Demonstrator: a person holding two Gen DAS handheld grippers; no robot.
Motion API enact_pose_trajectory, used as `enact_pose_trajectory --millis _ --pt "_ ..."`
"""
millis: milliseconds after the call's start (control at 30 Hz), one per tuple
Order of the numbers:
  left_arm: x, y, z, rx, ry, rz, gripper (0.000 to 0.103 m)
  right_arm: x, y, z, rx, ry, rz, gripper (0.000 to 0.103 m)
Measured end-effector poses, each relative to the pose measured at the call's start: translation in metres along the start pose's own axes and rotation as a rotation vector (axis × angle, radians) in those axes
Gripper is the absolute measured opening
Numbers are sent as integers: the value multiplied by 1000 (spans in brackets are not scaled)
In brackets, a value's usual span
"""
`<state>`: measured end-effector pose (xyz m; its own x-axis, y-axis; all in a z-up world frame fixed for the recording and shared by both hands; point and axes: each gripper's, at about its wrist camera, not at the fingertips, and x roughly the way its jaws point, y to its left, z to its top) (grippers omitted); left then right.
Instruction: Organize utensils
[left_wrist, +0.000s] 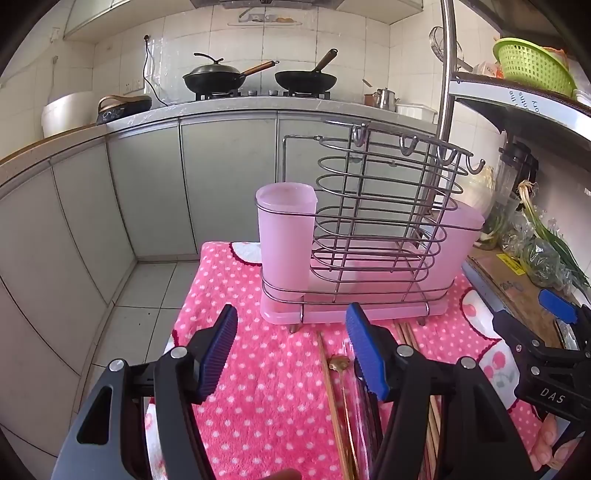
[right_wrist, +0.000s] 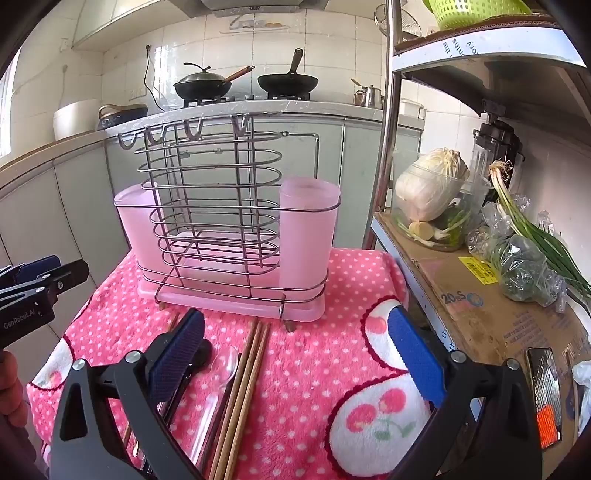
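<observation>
The utensils lay in a loose bundle on the pink dotted cloth (right_wrist: 310, 354) in front of the wire rack (right_wrist: 221, 221), their long axes running from the rack's foot back toward the person. The wooden chopsticks (right_wrist: 245, 387) sat just in front of the rack's base, with a clear plastic spoon (right_wrist: 221, 373) beside them and a small brass spoon (left_wrist: 338, 363) further left. In the right wrist view the bundle lay beneath the left finger of the right tongs (right_wrist: 295, 354); in the left wrist view it lay under the right finger of the left tongs (left_wrist: 291, 350). The right hand looked slightly better placed (a judgement). Both tongs gaped wide, holding and touching nothing. The rack's pink cup (right_wrist: 308, 229) looked empty, as far as could be seen.
</observation>
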<state>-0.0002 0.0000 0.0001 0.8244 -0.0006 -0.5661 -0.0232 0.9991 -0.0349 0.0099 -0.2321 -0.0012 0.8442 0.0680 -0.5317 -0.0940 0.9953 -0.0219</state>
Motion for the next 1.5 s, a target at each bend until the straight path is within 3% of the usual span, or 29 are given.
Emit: enact_pose_trajectory --millis 1500 --pt "-20 -3 12 9 -32 -8 61 -12 0 10 -12 -39 2 100"
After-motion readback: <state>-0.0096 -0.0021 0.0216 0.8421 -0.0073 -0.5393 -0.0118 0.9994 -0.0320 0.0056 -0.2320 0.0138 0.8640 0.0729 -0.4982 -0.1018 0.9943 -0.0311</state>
